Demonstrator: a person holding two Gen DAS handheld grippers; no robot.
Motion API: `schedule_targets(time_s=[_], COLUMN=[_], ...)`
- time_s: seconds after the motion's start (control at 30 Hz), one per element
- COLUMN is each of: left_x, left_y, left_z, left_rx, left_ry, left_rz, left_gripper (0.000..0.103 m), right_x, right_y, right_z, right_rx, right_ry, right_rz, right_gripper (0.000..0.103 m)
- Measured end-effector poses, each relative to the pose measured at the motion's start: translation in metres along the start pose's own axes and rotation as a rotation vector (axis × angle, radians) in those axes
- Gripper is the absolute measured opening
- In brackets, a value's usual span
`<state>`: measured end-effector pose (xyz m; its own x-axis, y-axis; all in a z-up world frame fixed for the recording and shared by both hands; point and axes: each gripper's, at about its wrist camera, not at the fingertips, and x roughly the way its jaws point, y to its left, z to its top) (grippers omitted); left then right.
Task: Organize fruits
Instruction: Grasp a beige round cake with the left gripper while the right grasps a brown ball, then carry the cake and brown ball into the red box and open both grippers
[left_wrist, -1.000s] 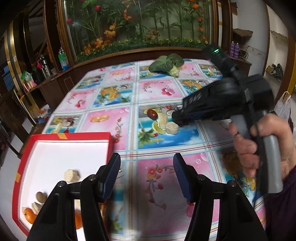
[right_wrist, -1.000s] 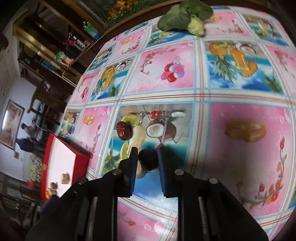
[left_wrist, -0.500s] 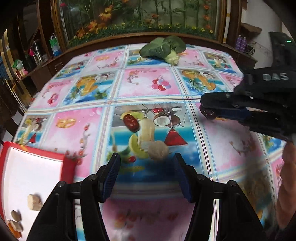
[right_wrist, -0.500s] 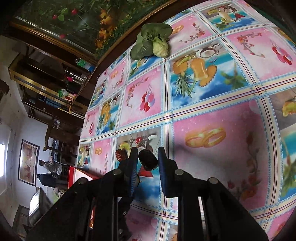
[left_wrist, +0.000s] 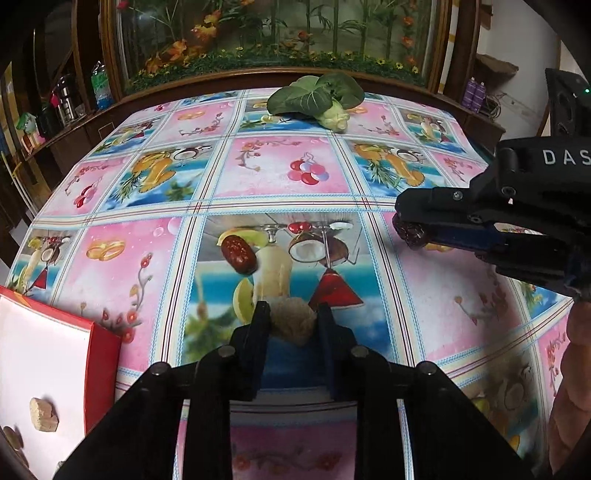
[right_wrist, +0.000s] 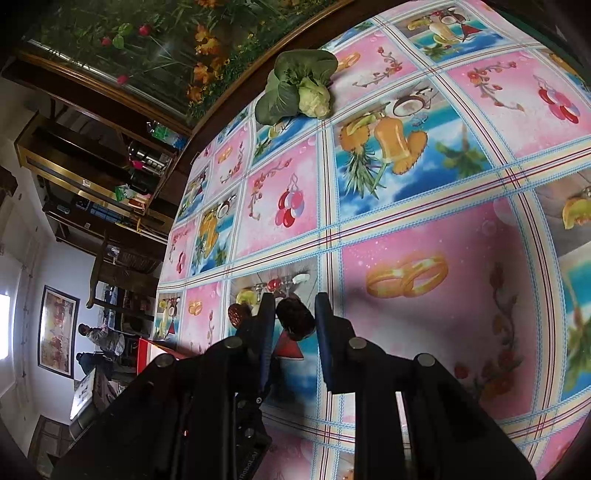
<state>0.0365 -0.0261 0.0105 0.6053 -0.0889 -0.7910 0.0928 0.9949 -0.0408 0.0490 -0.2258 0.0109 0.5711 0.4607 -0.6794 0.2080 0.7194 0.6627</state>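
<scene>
**Fruits: one in each gripper, one left on the table**

Fruits are being gathered two at a time, it seems. Nearest, the left gripper (left_wrist: 291, 321) is closing its jaws around a pale rough-skinned fruit (left_wrist: 293, 321) resting on the table (left_wrist: 110, 277), near its front edge; the pads look to be touching it. At the front-left corner sits the red box (left_wrist: 105, 354), already holding similar pieces, probably the destination. Further in, a red date (left_wrist: 239, 254) lies loose on the cloth. The right gripper (right_wrist: 295, 317) is clamped on a dark date (right_wrist: 295, 319), held clear of the table. "DAS" is legible on its housing. A leafy green (left_wrist: 317, 98) lies at the far edge.
</scene>
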Motion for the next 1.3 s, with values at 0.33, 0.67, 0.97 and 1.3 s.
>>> schedule_targets(time_s=[0.33, 0.67, 0.97, 1.3], left_x=[-0.11, -0.175, -0.189, -0.184], left_y=[0.029, 0.109, 0.158, 0.186], left_z=[-0.029, -0.078, -0.104, -0.12], left_rx=[-0.024, -0.139, -0.221, -0.24], left_ry=[-0.22, -0.291, -0.29, -0.255], left_rz=[0.068, 0.245, 0.333, 0.403], left_gripper=[0.024, 0.024, 0.024, 0.024], right_x=[-0.011, -0.022, -0.007, 0.024], right_y=[0.017, 0.069, 0.107, 0.149], right_z=[-0.005, -0.041, -0.077, -0.137], right_rx=[-0.059, -0.245, -0.402, -0.577], right_ry=[-0.054, -0.135, -0.108, 0.026], right_rz=[0.067, 0.18, 0.218, 0.244], right_gripper=[0.024, 0.024, 0.024, 0.024])
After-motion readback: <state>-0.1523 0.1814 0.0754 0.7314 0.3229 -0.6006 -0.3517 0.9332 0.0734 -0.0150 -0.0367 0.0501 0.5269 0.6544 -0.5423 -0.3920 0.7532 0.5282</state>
